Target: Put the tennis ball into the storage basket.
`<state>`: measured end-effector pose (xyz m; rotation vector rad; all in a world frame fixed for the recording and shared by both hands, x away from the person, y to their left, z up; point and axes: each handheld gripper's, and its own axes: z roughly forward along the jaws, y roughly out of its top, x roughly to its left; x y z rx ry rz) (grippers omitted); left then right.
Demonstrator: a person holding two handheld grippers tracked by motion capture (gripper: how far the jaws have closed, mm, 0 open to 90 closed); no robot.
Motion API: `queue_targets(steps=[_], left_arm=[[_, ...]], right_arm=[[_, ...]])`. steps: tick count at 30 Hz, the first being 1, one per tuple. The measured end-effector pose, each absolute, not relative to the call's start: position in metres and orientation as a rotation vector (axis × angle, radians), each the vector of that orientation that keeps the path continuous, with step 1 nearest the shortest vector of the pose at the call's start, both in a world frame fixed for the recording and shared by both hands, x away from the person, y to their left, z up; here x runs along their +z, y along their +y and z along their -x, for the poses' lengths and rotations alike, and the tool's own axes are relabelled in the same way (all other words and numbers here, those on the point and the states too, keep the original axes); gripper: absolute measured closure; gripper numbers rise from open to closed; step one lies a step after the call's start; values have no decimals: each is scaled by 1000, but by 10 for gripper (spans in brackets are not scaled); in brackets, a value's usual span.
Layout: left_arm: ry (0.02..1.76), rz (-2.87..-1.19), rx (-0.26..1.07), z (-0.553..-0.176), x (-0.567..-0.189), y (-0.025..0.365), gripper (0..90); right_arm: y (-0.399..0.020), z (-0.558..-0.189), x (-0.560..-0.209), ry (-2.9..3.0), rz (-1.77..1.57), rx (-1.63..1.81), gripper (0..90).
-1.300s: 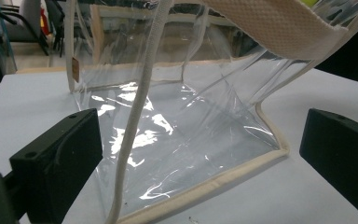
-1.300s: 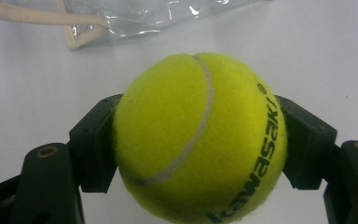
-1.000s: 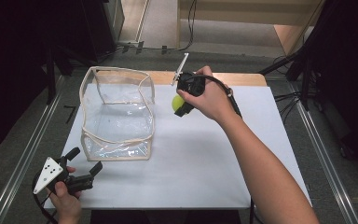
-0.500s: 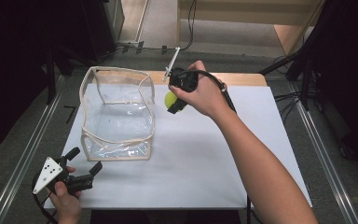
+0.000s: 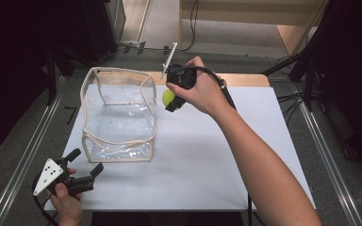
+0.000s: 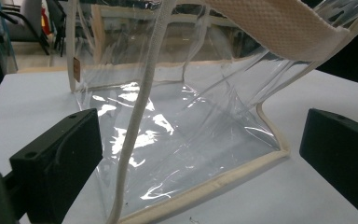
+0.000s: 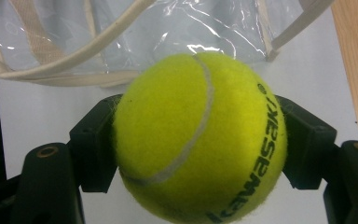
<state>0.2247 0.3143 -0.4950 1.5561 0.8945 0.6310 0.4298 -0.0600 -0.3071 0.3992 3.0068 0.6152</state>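
Yellow felt of a tennis ball [image 7: 200,140] was pinched between the jaws of the right gripper [image 5: 174,100], one jaw pressed on each side of it. The ball was held above the table [image 5: 217,155], just beside the right wall of the clear plastic bag [image 5: 118,113] and near its cream-trimmed rim. The picking-up was judged done; carrying the ball over the rim and letting it go inside the bag was judged as what was left, since nothing was seen lying in the bag.

The left gripper [image 5: 82,176] was held near the front corner of the bag, apart from it, its jaws spread wide and nothing between them. A cream strap [image 6: 140,112] was seen hanging down the front of the bag. The mouth of the bag was found open and broad, though its soft rim sagged inward on the right side, where the ball might catch. To the right of the bag the table lay bare, with free room for the arm.
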Motion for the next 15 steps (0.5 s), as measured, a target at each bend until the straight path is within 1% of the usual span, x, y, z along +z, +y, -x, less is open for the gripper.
queue_targets(steps=[15], left_arm=[[894, -1558, 633, -225, -495, 314, 0]], right_arm=[[-54, -429, -300, 3008, -364, 625, 239]])
